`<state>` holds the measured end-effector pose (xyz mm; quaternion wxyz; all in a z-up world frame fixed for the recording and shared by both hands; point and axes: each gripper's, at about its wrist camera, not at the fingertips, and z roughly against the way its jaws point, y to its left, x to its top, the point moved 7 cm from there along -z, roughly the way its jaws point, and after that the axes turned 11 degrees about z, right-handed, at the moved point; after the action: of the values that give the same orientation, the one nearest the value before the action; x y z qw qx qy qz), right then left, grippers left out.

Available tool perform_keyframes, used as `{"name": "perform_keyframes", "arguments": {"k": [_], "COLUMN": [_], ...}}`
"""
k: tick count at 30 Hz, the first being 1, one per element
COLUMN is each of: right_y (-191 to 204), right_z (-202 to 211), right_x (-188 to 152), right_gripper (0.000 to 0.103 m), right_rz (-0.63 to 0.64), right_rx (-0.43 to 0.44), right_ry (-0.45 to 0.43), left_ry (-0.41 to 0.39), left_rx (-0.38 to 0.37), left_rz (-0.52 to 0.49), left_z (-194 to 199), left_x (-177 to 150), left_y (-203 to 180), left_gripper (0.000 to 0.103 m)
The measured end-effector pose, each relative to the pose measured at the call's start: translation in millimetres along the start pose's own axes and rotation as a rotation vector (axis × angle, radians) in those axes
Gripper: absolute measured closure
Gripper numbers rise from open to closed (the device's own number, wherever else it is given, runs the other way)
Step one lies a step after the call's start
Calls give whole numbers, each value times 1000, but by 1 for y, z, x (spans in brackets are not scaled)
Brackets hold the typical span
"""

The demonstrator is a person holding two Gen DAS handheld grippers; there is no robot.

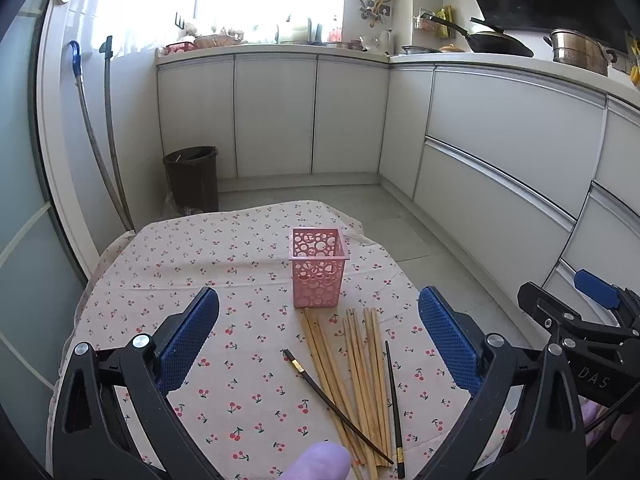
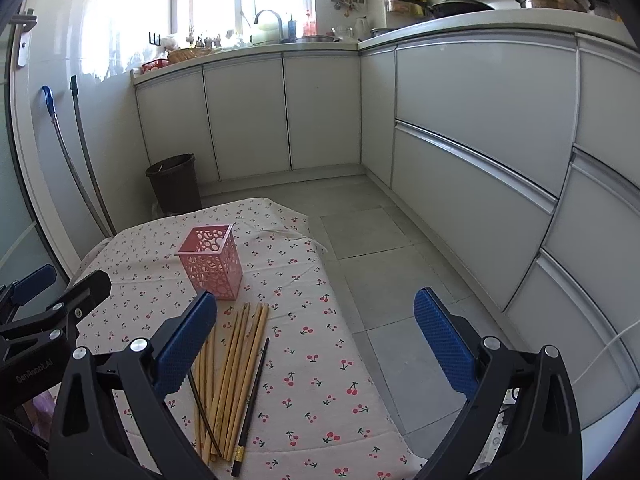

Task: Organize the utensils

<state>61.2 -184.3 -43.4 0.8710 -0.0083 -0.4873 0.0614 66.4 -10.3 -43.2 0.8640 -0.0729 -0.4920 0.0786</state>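
Opening stage of the utensil task, before any grasp. The worktop (image 1: 168,264), under a cherry-print cloth, carries a pink holder (image 1: 318,268) standing upright and apparently empty, and a loose bundle of chopsticks (image 1: 360,376) lying flat just at the holder's 6 o'clock side. Most sticks are pale bamboo; two are black with gold bands (image 1: 334,398), one crossing the bundle diagonally and the other lying along its 3 o'clock edge.

The left gripper (image 1: 318,344) hovers above the worktop with its jaws spread wide, holding nothing; in its own view the bundle lies between the blue pads (image 1: 188,344). The right gripper (image 2: 316,344) is likewise spread wide and empty; in its view the bundle sits at about 8 o'clock, partly behind its left pad, and the holder (image 2: 212,266) stands at 10 o'clock. Each gripper appears at the edge of the other's view, so the two are side by side.

Judged step: approach to the first pick. The next move calls for lowering one gripper onto a stick, or a few, and closing across their width. The sticks lie flat and overlapping, so a low, level pinch seems needed, and the crossing black stick would likely lift first. The picked sticks must then be tipped upright and dropped into the holder's open top.
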Motion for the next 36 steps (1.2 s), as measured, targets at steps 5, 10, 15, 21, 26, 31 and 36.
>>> {"name": "perform_keyframes", "arguments": {"k": [5, 10, 15, 21, 26, 31, 36], "right_y": [-2, -2, -2, -2, -3, -2, -1], "right_z": [-2, -2, -3, -3, -3, -3, -4], "right_x": [-1, -1, -1, -1, -2, -3, -3], "right_gripper": [7, 7, 7, 7, 7, 7, 7], "right_rz": [-7, -9, -10, -9, -12, -11, -9], "right_rx": [-5, -4, -4, -4, -4, -4, -6], "right_ry": [8, 8, 11, 12, 14, 18, 24], "left_ry": [8, 7, 9, 9, 9, 8, 10], "left_rx": [0, 2, 1, 2, 5, 6, 8], "left_rz": [0, 0, 0, -1, -2, -1, -2], "left_z": [-1, -1, -1, -2, -2, -2, -3], "left_x": [-1, -1, -1, -1, -2, -3, -4], "left_y": [1, 1, 1, 1, 1, 2, 3], "left_gripper": [7, 7, 7, 7, 7, 7, 7]}}
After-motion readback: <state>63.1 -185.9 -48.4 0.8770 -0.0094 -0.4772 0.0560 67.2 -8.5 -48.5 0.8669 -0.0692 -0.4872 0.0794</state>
